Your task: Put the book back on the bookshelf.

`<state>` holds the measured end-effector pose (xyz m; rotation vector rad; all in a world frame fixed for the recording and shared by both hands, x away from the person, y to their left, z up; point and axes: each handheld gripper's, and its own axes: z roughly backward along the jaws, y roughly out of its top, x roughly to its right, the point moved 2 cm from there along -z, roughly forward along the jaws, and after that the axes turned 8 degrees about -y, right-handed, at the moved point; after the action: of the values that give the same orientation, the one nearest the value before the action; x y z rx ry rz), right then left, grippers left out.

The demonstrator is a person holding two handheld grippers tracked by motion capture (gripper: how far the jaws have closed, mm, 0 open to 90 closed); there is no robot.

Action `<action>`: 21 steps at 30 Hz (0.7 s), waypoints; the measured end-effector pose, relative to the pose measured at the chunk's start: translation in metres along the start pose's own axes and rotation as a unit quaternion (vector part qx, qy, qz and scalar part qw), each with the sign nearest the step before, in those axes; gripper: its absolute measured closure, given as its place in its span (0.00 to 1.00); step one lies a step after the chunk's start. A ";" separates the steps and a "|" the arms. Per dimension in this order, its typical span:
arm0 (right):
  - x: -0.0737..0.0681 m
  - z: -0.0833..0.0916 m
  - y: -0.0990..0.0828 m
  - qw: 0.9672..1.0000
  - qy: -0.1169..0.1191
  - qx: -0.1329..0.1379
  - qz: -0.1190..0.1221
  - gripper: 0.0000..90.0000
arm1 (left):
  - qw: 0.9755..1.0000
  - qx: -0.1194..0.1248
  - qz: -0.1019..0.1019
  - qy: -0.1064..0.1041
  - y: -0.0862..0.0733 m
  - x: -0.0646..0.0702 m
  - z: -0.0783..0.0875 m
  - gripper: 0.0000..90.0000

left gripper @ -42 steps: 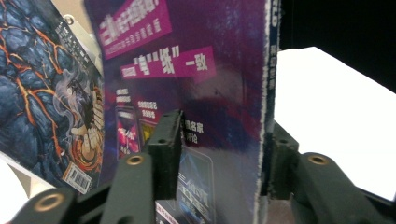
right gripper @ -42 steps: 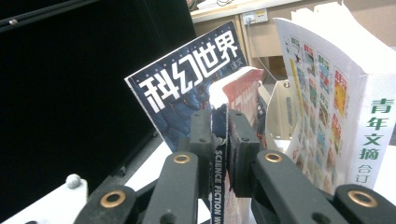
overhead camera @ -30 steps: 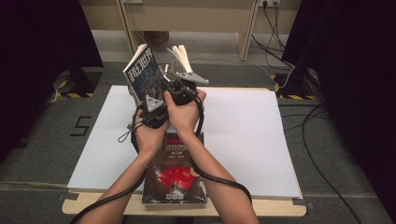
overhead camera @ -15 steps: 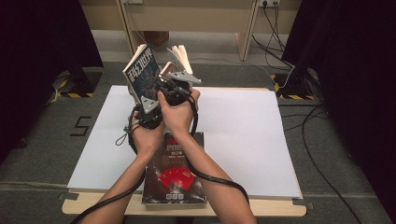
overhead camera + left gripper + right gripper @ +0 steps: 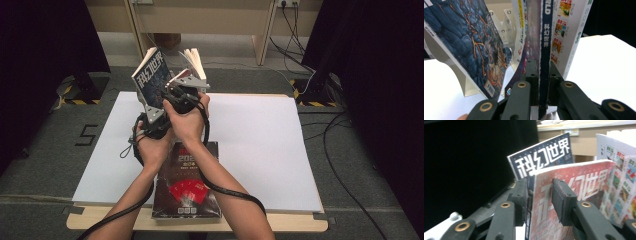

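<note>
Several magazines stand in a clear rack (image 5: 499, 27) at the table's far left. My left gripper (image 5: 541, 65) is shut on the dark blue spine of one magazine (image 5: 546, 37); its jaws have just been closing on it. My right gripper (image 5: 537, 187) has a red-covered magazine (image 5: 584, 185) between its jaws, which have just been opening. The right pad stands clear of the cover. In the high view both hands are bunched at the rack, with the left gripper (image 5: 154, 111) below the right gripper (image 5: 181, 86).
A dark blue magazine (image 5: 150, 75) leans at the rack's left, and fanned pages (image 5: 195, 62) stand at its right. Another magazine (image 5: 187, 185) lies flat at the front edge of the white table (image 5: 270, 145). Cables trail across the floor on the right.
Both hands have stayed at the rack. The right hand has shifted slightly left, over the left hand. The magazines in the rack stand much as before.
</note>
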<state>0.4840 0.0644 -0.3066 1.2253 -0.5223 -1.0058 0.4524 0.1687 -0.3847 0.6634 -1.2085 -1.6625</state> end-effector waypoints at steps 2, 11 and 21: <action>0.003 0.003 0.001 1.000 0.015 0.003 -0.005 0.67 | 1.000 0.001 0.002 -0.005 0.001 -0.002 0.000 0.93; 0.024 0.025 0.004 0.999 0.028 0.031 -0.026 0.64 | 1.000 0.009 0.012 -0.020 0.001 -0.009 0.003 0.93; 0.062 0.041 -0.008 0.999 0.002 0.018 -0.038 0.65 | 0.999 0.020 0.019 -0.027 0.004 -0.014 0.006 0.93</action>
<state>0.4791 -0.0099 -0.3131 1.2873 -0.4956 -1.0620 0.4553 0.1837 -0.3799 0.6192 -1.2879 -1.6382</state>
